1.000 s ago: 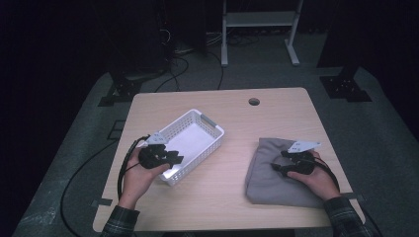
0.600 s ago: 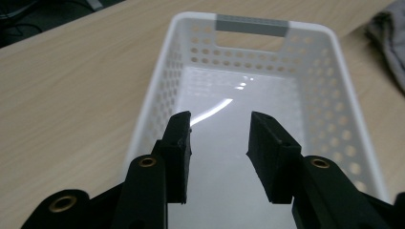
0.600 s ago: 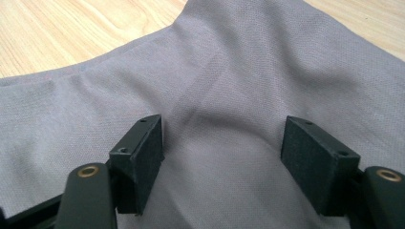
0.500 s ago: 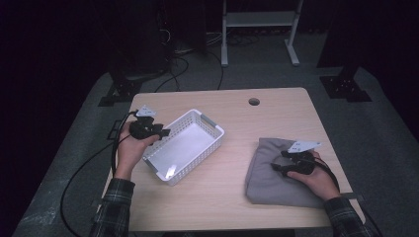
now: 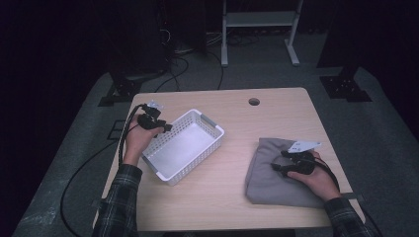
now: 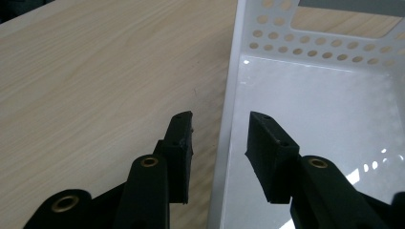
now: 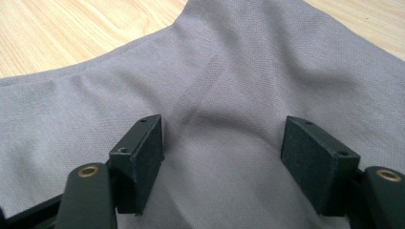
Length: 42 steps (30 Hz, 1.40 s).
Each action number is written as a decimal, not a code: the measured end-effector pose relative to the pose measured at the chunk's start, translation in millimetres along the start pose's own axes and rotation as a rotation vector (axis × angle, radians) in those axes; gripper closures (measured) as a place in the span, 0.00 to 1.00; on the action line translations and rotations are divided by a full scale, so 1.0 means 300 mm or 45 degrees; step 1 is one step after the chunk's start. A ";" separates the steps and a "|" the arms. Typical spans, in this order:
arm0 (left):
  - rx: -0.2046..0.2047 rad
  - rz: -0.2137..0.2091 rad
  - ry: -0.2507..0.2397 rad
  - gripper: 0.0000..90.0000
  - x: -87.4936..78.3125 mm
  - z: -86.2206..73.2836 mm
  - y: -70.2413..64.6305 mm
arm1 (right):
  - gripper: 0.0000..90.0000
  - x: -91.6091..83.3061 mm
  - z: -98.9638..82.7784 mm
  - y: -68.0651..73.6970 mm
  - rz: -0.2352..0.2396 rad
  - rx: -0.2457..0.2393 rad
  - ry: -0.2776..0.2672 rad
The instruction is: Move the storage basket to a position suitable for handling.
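On one wooden table (image 5: pixel 227 195): one white basket (image 5: pixel 184 145) between the left gripper's (image 6: pixel 220 138) just-narrowing fingers, one grey cloth (image 5: pixel 276 173) under the right gripper's (image 7: pixel 222 157) parted fingers.

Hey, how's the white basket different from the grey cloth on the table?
The white basket is rigid plastic with perforated walls and stands open-topped; the grey cloth is soft and lies flat with creases. The basket sits on the table's left half, the cloth on its right. The left gripper straddles the basket's wall, one jaw inside and one outside; the right gripper hovers with wide jaws over the cloth. Both rest on the wooden table.
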<state>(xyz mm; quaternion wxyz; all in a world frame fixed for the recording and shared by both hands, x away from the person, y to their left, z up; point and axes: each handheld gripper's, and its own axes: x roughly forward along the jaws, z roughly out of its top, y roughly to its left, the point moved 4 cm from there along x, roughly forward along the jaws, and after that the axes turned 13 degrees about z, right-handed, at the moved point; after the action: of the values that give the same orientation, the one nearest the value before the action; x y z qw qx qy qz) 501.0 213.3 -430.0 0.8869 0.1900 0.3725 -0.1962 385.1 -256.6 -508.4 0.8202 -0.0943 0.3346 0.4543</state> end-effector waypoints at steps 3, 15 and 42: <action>0.004 -0.007 0.014 0.78 0.015 0.001 -0.008 | 0.32 0.000 0.000 0.000 0.000 0.000 0.000; -0.031 0.004 0.098 0.94 0.011 -0.007 -0.039 | 0.32 0.000 0.000 0.000 0.001 0.000 0.000; -0.294 0.123 0.118 0.94 -0.184 -0.245 -0.005 | 0.32 0.000 0.000 -0.001 0.005 0.000 0.001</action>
<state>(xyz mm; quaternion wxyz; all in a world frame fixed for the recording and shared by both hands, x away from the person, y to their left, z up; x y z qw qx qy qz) 421.6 259.0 -437.4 0.8932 0.1133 0.4235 -0.1000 385.3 -256.6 -508.5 0.8192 -0.0940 0.3351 0.4559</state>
